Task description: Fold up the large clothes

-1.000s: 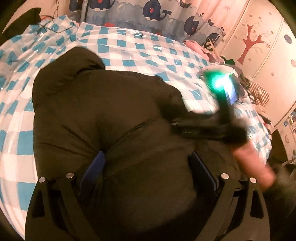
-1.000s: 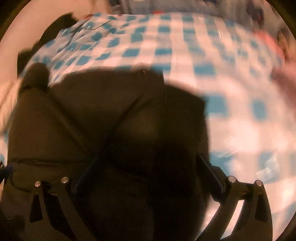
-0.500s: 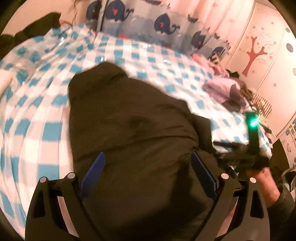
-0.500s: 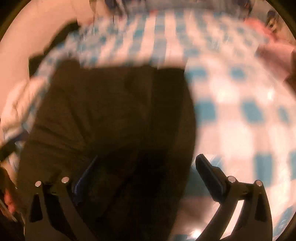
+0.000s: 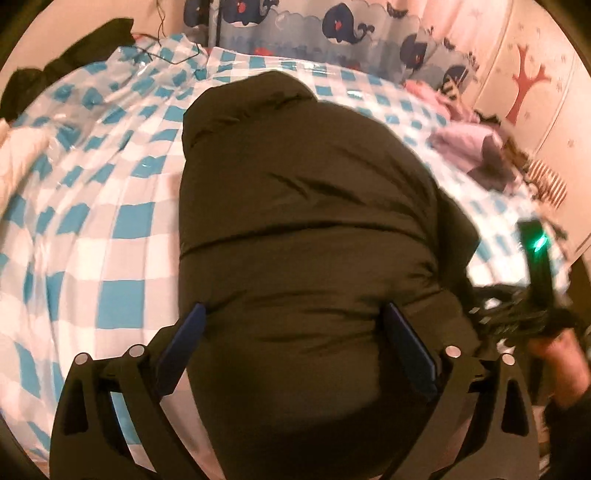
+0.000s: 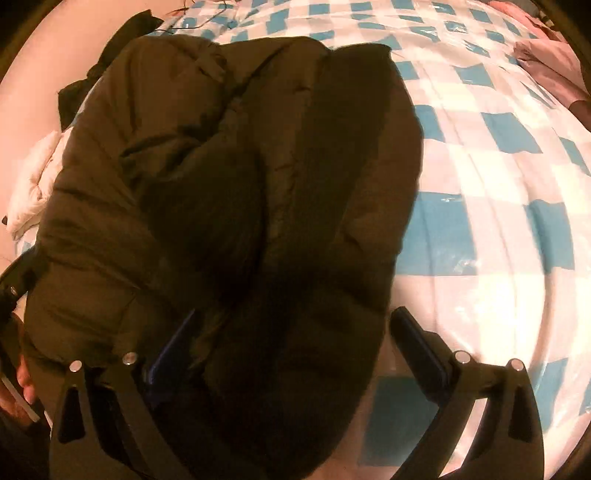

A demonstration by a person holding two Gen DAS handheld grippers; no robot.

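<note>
Dark puffy jacket [image 5: 306,236] lies bundled mid-bed on the blue-checked sheet [image 5: 122,221]. Left gripper [image 5: 295,332] and right gripper [image 6: 291,332] both spread wide above its near end, holding nothing. Best to pinch a firm hem edge, not slippery bulk. Pink clothes [image 5: 469,140] beyond the jacket; nothing blocks.

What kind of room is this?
Most likely a child's bedroom: a dark puffy jacket lies on a bed under a blue-checked cover, with a whale-print curtain and a tree decal behind it.
</note>
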